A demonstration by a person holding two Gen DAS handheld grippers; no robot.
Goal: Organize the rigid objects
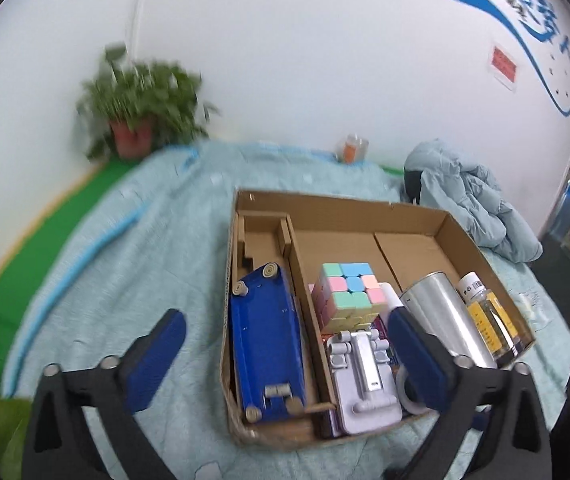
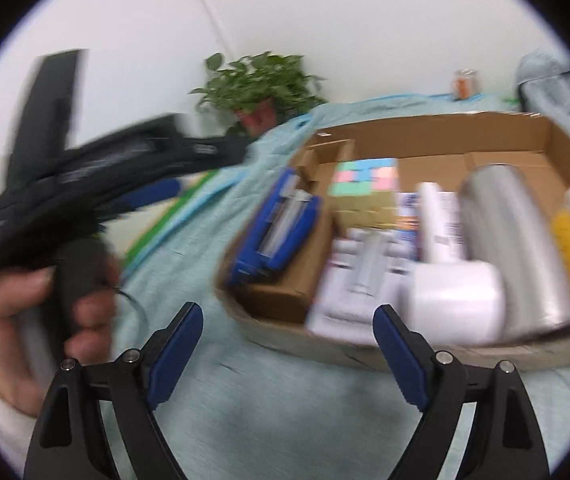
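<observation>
The cardboard box (image 1: 365, 208) sits on a pale teal cloth (image 1: 125, 248) that covers the worktop, and it holds the rigid things in two compartments. In the narrow left one lies a blue stapler (image 1: 265, 336), underside up, with round feet at its corners. The wider one holds a pastel puzzle cube (image 1: 347, 292), a grey folding phone stand (image 1: 365, 380), a silver metal cup (image 1: 445, 312) on its side and a bottle with a yellow label (image 1: 489, 320) against the right wall. A white bottle (image 2: 441, 220) and a white tape roll (image 2: 457, 300) show in the right wrist view — that picture is smeared, so labels cannot be read. The purple thing under the stand is mostly hidden.

The left gripper (image 1: 285, 356) hangs above the box's near end, fingers spread wide and released, nothing between them. The right gripper (image 2: 289, 352) is likewise spread and empty, just short of the box. A hand (image 2: 45, 312) holds the left gripper's handle. Behind stand a potted plant (image 1: 141, 116) and a crumpled jacket (image 1: 469, 192).
</observation>
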